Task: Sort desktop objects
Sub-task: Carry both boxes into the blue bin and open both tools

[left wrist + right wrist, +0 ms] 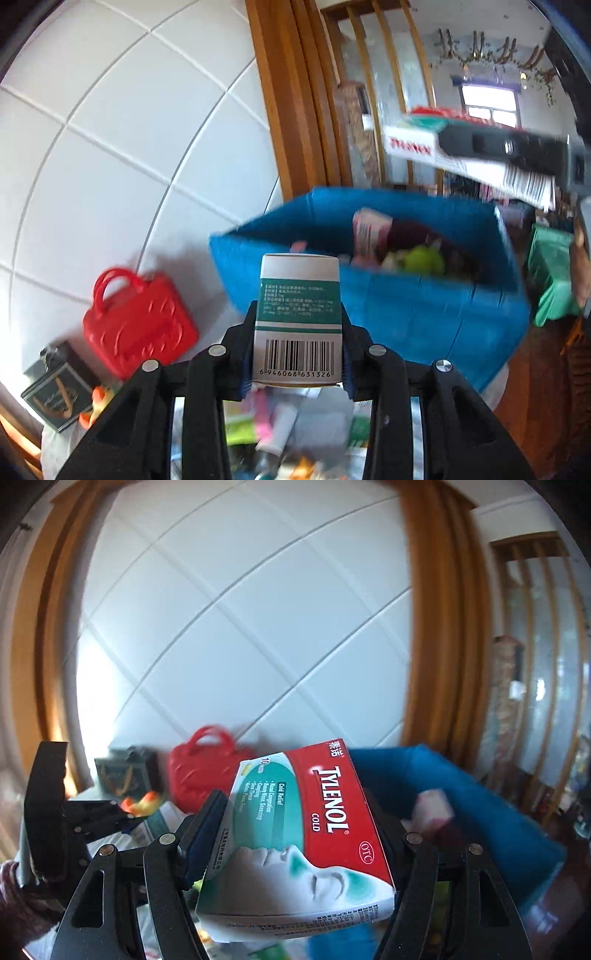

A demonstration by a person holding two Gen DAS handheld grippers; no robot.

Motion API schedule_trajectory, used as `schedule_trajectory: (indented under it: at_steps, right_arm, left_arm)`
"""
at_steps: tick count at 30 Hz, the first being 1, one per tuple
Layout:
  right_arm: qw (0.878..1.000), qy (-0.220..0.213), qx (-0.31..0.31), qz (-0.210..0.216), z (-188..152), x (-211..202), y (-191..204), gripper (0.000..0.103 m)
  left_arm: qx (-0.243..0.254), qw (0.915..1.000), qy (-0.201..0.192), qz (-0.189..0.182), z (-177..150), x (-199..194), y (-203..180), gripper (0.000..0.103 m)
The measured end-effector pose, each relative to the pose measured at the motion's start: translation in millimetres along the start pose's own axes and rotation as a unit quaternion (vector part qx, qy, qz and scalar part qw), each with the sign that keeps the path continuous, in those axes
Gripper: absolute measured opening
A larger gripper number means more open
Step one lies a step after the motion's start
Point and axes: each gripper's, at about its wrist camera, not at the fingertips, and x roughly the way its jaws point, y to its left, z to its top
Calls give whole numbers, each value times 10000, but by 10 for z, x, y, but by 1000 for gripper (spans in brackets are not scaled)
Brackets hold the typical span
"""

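White tiled wall — wooden frame

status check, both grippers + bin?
Left gripper shut on green-white medicine box. Right gripper shut on Tylenol box, raised. Blue bin ahead, part filled. Nothing blocking its opening.
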Motion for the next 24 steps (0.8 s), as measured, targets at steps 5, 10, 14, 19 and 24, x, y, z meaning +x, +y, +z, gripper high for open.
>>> schedule_trajectory:
  at_steps: [5,10,14,19,24]
  right_arm:
    - [9991,-61,328,-266,235,11,-887,71]
    - [9981,-10,508,-351,369,296,-1570,71]
    - [9969,108,634,-448,403,600,-2001,71]
    - [9931,354,978,-542,377,932,-2438,92]
    - [9938,128,983,-504,365,857,-2597,95]
  left_arm:
    - [33,9996,-230,130,695,448,-460,36]
    - [-161,9993,-156,302,1159,995,-753,36]
    - [-379,9983,32,451,1411,1352,-868,41]
    - [-456,9931,-220,1057,1576,1528,-1009,103]
    - [-410,9914,48,1240,1594,1640,-1116,103]
